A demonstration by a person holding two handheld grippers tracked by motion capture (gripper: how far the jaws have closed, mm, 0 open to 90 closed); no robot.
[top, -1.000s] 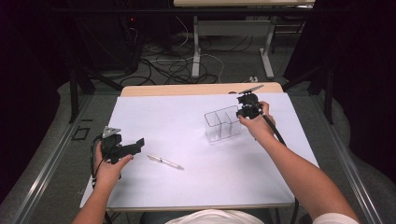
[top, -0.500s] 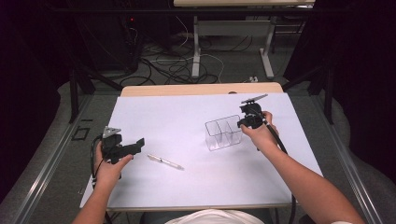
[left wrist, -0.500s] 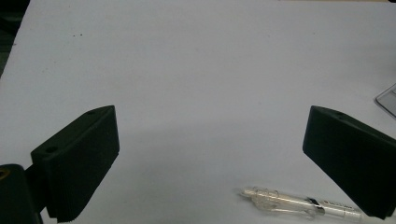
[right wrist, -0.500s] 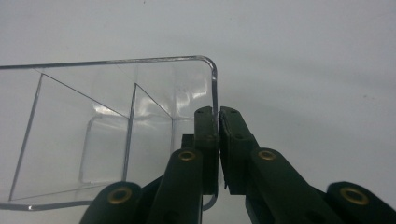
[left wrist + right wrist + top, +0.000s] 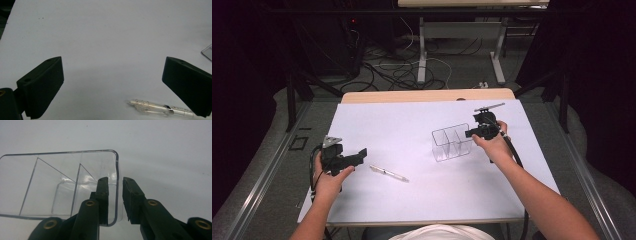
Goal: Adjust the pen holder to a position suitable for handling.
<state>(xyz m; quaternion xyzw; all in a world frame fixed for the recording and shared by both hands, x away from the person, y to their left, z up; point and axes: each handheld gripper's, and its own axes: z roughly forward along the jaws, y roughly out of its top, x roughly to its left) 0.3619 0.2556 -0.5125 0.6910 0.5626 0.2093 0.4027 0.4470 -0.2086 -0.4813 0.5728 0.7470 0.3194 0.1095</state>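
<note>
Clear plastic organizer (image 5: 452,144) is seen standing upright on the white table (image 5: 412,125), right of centre; two thin dividers split it into compartments, as shown in the right gripper view (image 5: 60,185). Its end wall nearest the person's right hand (image 5: 494,147) is straddled by the right gripper (image 5: 473,133): one jaw is placed inside the box, the other outside, as seen in the right gripper view (image 5: 115,200). A slim gap is left between the outer jaw and the wall, so whether the wall is actually pinched cannot be told.

Pen (image 5: 388,173), clear-barrelled, is laid flat on the table well apart from the organizer, toward the left. In the left gripper view it is found near the bottom edge (image 5: 160,108), just beside the right-hand jaw, untouched.

Left gripper (image 5: 357,156) is held in the left hand (image 5: 329,180) low over the table, jaws spread wide and released (image 5: 112,85), with nothing between them but bare table surface.
</note>
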